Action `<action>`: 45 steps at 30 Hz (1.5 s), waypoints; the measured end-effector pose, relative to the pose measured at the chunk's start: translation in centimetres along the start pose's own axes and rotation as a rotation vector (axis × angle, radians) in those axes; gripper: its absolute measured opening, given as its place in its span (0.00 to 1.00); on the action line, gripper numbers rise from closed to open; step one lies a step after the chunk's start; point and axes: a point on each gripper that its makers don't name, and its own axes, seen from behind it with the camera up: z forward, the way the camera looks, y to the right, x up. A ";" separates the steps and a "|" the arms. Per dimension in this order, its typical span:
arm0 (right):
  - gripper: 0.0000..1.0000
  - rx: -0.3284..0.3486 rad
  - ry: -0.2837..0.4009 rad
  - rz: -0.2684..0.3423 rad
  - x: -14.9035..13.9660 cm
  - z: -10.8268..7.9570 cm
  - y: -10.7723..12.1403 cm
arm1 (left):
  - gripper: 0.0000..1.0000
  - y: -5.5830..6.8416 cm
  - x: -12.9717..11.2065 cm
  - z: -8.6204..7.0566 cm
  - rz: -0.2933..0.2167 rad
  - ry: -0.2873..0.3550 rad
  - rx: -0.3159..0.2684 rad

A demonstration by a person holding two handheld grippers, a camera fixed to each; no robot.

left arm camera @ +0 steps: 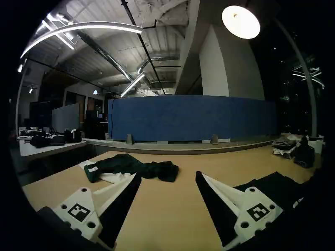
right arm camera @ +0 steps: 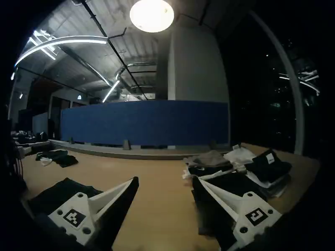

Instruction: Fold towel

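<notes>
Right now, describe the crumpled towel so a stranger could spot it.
Find the long blue partition behind the wooden table. Before it lies the dark green towel, crumpled, with a white tag, unlike the flat dark cloth nearby.

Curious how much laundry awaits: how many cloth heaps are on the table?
3: crumpled green towel at centre, flat dark cloth nearer, stacked pile at the right end; others may be hidden.

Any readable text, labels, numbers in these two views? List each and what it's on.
No legible text.
Tag on the green towel: too small to read.
Label on the black folded cloth: too small to read.
Square markers on the fingers: patterns, no letters.
</notes>
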 end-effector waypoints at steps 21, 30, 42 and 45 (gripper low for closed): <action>1.00 0.000 0.000 0.000 0.0 0.0 0.0 | 0.97 0.0 0.1 0.0 0.000 0.000 0.000; 1.00 0.005 0.000 0.000 -0.1 -0.1 0.0 | 0.96 0.0 0.0 0.0 0.001 0.000 0.000; 1.00 0.012 0.000 0.000 0.1 0.0 -0.3 | 0.96 0.0 0.2 0.1 0.001 0.000 0.002; 1.00 0.022 0.000 0.001 0.1 -0.1 -0.5 | 0.96 -0.3 0.2 0.0 0.005 -0.002 0.009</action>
